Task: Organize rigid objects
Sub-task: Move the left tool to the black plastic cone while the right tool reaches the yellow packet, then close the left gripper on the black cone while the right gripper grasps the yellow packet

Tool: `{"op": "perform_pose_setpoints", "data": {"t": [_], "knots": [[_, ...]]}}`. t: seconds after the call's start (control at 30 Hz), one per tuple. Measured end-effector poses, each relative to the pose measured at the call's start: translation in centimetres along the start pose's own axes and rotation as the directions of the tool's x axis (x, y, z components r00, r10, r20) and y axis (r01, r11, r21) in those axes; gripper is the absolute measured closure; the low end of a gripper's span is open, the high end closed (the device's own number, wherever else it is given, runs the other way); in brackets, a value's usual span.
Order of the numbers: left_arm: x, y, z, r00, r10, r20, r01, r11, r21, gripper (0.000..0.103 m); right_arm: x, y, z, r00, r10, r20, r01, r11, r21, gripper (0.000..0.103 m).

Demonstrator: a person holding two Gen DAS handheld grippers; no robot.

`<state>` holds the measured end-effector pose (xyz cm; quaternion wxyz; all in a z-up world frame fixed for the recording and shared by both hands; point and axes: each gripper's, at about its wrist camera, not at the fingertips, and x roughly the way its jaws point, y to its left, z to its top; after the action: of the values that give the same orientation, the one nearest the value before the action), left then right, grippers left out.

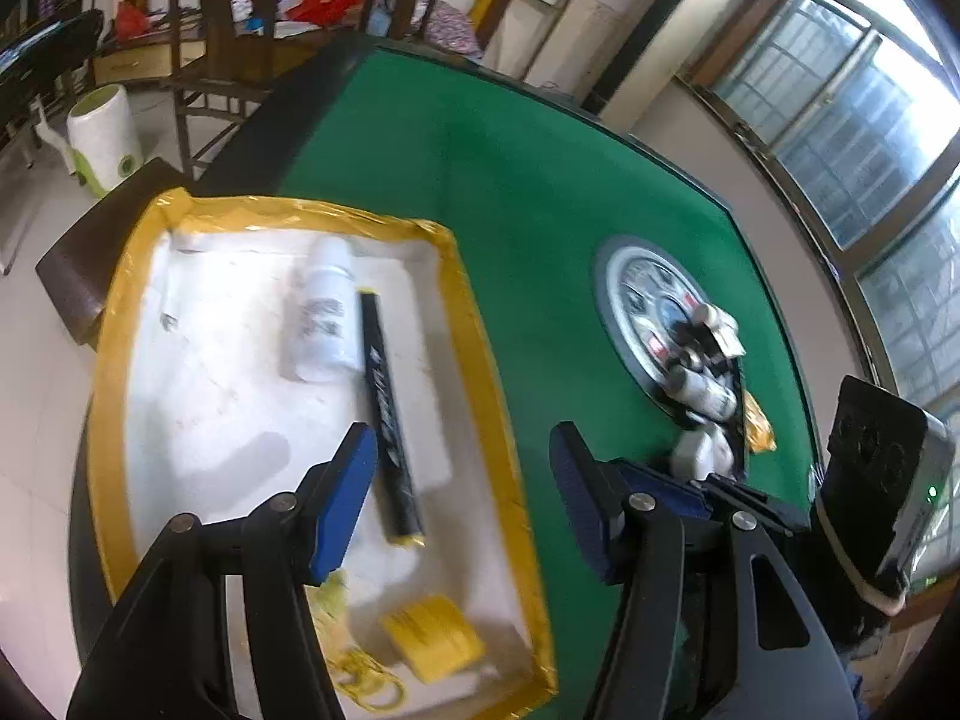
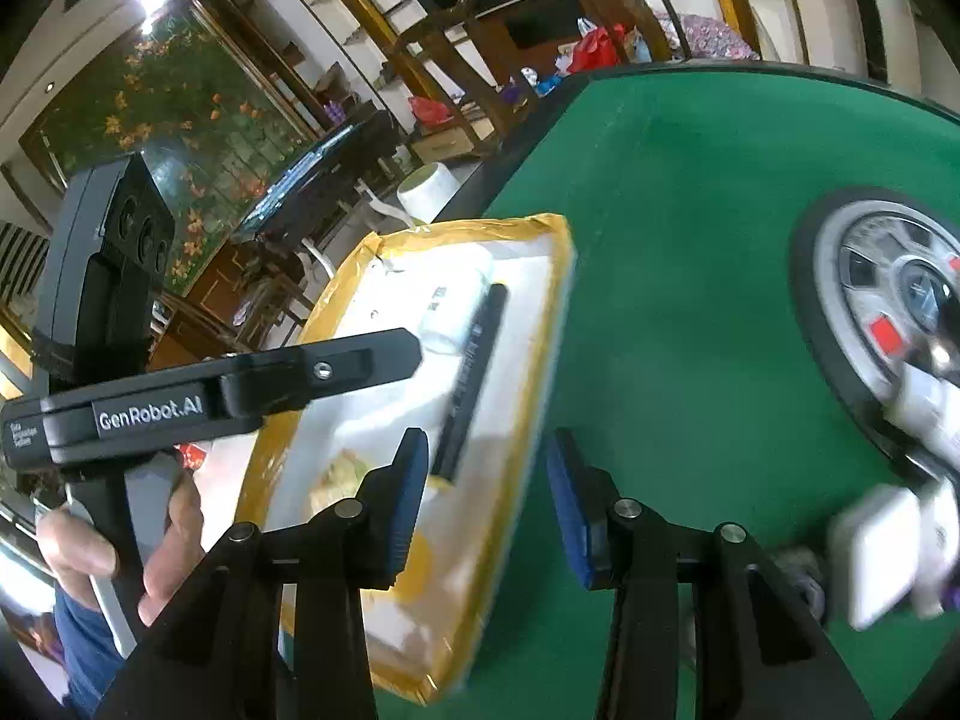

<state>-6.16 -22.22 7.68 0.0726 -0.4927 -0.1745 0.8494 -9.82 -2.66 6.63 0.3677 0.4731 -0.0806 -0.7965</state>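
Note:
A white tray with a yellow taped rim lies on the green table. In it lie a white bottle, a black marker and a yellow tag. My left gripper hangs open above the tray's right side, nothing between its blue pads. My right gripper is open too, empty, over the tray's near right edge. A pile of small white bottles and packets rests on the round hub in the table.
The round silver hub sits in the green felt. The other gripper's body and a hand show at the frame sides. Chairs, shelves and a white bin stand beyond the table.

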Motion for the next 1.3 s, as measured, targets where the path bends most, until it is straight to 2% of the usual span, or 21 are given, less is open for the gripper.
{"op": "perform_pose_setpoints", "data": {"t": [0.2, 0.43, 0.6, 0.67, 0.77, 0.83, 0.9, 1.07, 1.17, 1.23, 1.3], "knots": [[0.1, -4.1, -3.0, 0.999, -0.038, -0.005, 0.038, 0.997, 0.07, 0.044, -5.2, -3.2, -3.0, 0.998, 0.004, 0.064, -0.005, 1.0, 0.009, 0.066], [2.8, -9.8, -6.4, 0.996, -0.049, -0.071, 0.06, 0.983, 0.172, 0.044, -11.3, -7.5, -4.7, 0.985, -0.047, 0.163, 0.043, 0.999, 0.026, 0.066], [5.1, -13.1, -7.5, 0.992, -0.047, -0.118, 0.072, 0.974, 0.216, 0.044, -15.7, -12.4, -5.5, 0.957, -0.124, 0.263, 0.098, 0.989, 0.111, 0.055], [5.7, -14.1, -8.0, 0.992, -0.023, -0.126, 0.053, 0.969, 0.24, 0.035, -17.0, -14.8, -5.8, 0.943, -0.138, 0.304, 0.091, 0.982, 0.163, 0.052], [6.3, -15.2, -8.5, 0.994, 0.028, -0.106, 0.003, 0.961, 0.278, 0.031, -18.4, -17.6, -5.9, 0.922, -0.194, 0.335, 0.122, 0.967, 0.225, 0.051], [6.7, -15.8, -8.6, 0.993, 0.064, -0.1, -0.032, 0.954, 0.297, 0.031, -18.5, -19.2, -6.1, 0.917, -0.221, 0.331, 0.134, 0.954, 0.267, 0.05], [7.1, -16.0, -8.7, 0.992, 0.09, -0.094, -0.056, 0.947, 0.316, 0.031, -18.1, -20.5, -6.0, 0.928, -0.22, 0.301, 0.122, 0.942, 0.313, 0.05], [8.7, -17.6, -9.7, 0.982, 0.182, -0.042, -0.149, 0.901, 0.408, 0.027, -17.1, -21.3, -4.8, 0.934, -0.235, 0.268, 0.137, 0.931, 0.339, 0.05], [9.9, -17.7, -10.1, 0.976, 0.218, -0.029, -0.185, 0.887, 0.424, 0.026, -15.8, -22.2, -3.4, 0.953, -0.234, 0.192, 0.16, 0.927, 0.339, 0.049], [10.2, -17.4, -10.3, 0.977, 0.213, -0.011, -0.19, 0.889, 0.417, 0.027, -14.8, -22.3, -2.7, 0.961, -0.235, 0.148, 0.176, 0.926, 0.333, 0.049], [10.4, -16.8, -10.2, 0.983, 0.181, -0.008, -0.164, 0.906, 0.391, 0.027, -13.7, -21.9, -2.4, 0.959, -0.266, 0.094, 0.226, 0.923, 0.31, 0.049]]}}
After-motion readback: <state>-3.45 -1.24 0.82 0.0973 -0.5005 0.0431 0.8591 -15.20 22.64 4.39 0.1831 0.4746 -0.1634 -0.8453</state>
